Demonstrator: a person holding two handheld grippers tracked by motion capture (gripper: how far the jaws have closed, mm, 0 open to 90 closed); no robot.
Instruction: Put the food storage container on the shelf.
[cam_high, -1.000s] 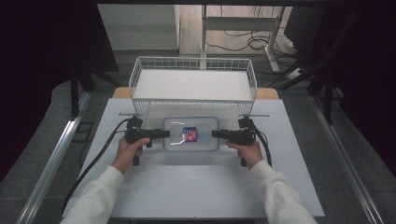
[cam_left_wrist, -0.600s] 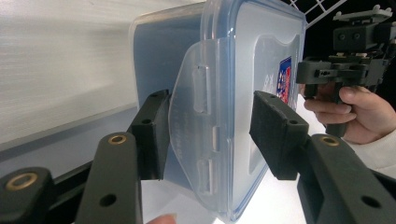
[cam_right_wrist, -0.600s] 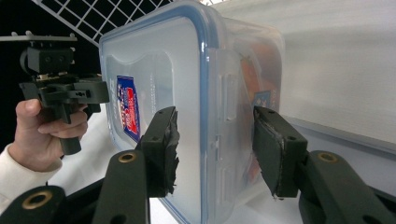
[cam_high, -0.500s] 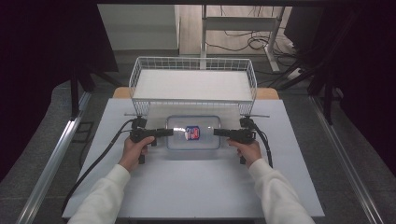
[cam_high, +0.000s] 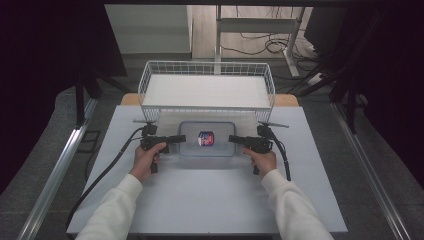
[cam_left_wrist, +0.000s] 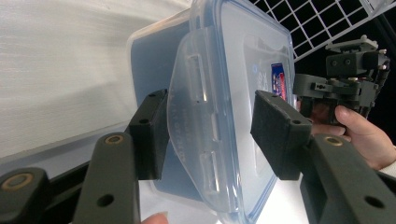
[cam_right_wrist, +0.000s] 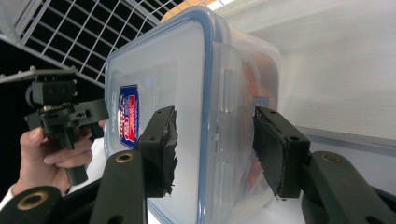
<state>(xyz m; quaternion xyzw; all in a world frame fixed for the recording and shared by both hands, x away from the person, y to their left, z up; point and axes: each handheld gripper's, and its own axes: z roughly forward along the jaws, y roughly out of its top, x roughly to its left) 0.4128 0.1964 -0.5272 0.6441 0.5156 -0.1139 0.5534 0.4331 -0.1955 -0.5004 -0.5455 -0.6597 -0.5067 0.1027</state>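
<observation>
A clear plastic container (cam_high: 194, 131) with a blue-rimmed lid and a red and blue label (cam_high: 206, 138) rests on the white table (cam_high: 210, 200), just in front of the wire basket (cam_high: 207, 63). My left gripper (cam_high: 182, 138) holds its left end. In the left gripper view the container (cam_left_wrist: 233, 56) has its side latch flap between my left gripper's (cam_left_wrist: 208, 135) jaws, one pad under the flap and one over the lid. My right gripper (cam_high: 231, 138) holds the right end. In the right gripper view my right gripper (cam_right_wrist: 215, 149) clamps the lid and the wall of the container (cam_right_wrist: 163, 70).
The wire basket stands at the table's far edge, on a white liner. Each gripper view shows the other gripper (cam_left_wrist: 345, 79) (cam_right_wrist: 60, 112) in a hand beyond the container. Cables trail back from both grippers. Bare table lies toward the person.
The container and both grippers have moved away from the person, toward the basket. The left hand has sunk a little.
</observation>
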